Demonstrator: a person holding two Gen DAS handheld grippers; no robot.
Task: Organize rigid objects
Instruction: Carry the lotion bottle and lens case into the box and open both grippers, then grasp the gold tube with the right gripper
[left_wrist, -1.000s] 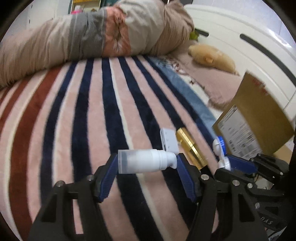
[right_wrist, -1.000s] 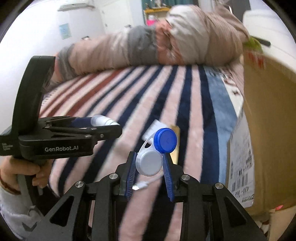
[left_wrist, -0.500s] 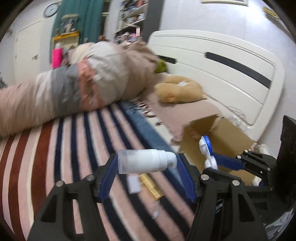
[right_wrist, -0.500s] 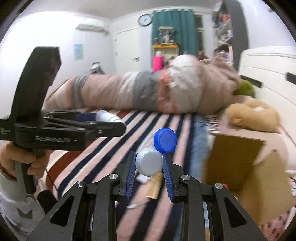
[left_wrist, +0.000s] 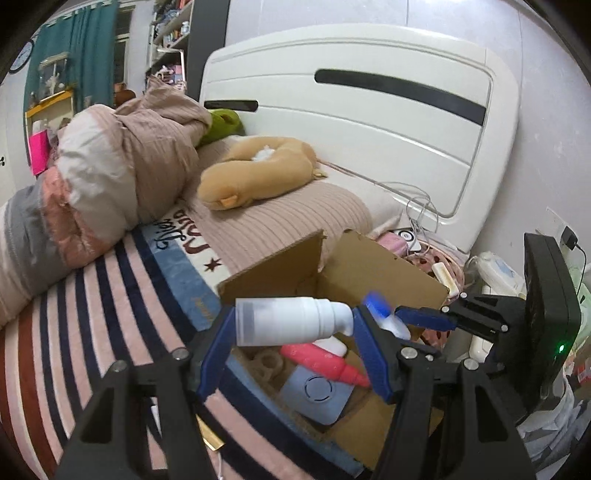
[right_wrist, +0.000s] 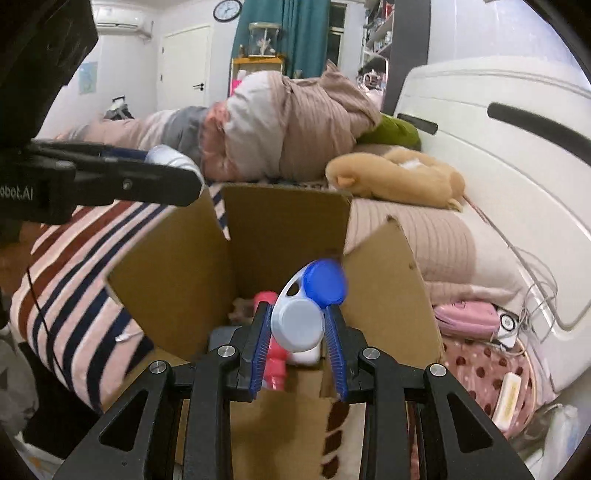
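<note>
A glossy white padded headboard (left_wrist: 373, 110) backs the bed; teal curtains (right_wrist: 299, 37) and a round wall clock (right_wrist: 227, 10) hang beyond.

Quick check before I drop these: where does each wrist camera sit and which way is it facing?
Left wrist: on the left tongs, looking along the white pump bottle into the cardboard box; right tongs show at right.
Right wrist: on the right tongs, holding the contact lens case over the box; left tongs show at left.
Shared: box, red bottle, headboard.
</note>
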